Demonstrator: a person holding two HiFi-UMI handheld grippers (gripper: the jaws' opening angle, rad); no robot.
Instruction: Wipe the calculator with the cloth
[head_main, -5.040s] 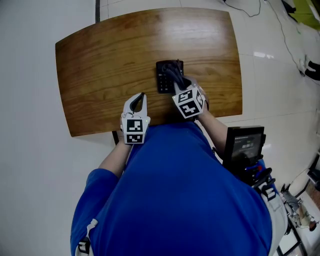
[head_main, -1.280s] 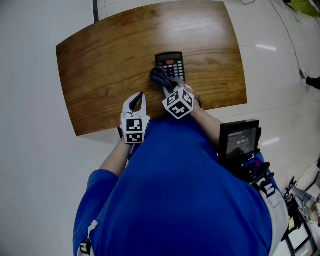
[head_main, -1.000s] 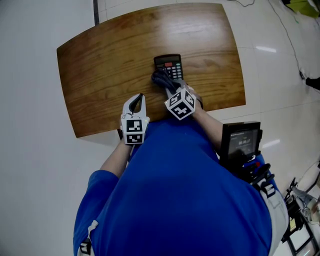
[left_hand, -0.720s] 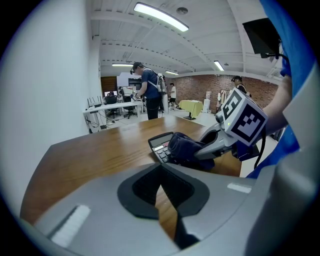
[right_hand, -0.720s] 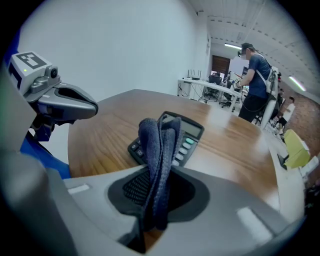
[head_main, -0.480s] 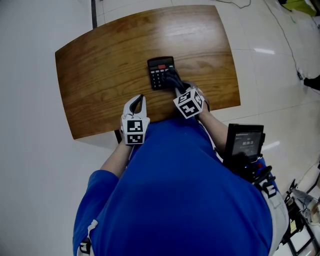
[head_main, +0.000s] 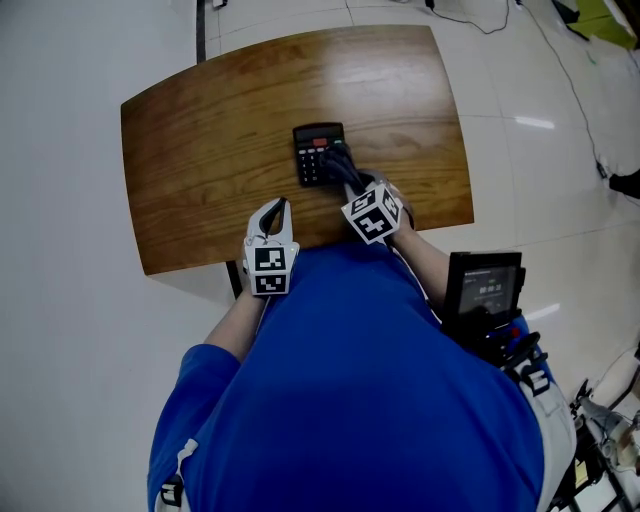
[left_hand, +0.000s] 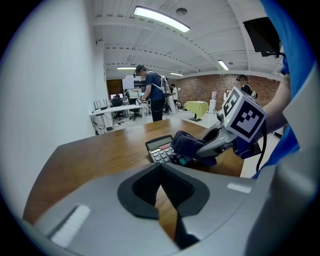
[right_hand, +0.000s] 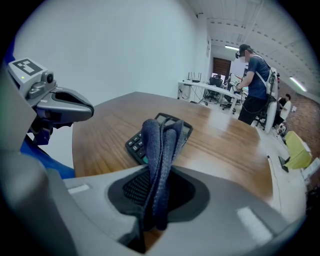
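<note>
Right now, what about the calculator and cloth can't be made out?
1. Display of the calculator: too small to read in any view.
2. Keys under the cloth: covered in all three views.
3. Near edge of the table: hidden by the person's blue shirt in the head view.

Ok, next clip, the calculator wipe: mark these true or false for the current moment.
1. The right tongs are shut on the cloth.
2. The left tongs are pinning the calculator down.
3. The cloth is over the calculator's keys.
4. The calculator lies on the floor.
1. True. The right tongs grip the dark blue cloth.
2. False. The left tongs are shut on nothing and sit near the front edge of the wooden table, apart from the calculator.
3. True. The cloth covers part of the keypad, and the display is uncovered.
4. False. It lies on the wooden table.
</note>
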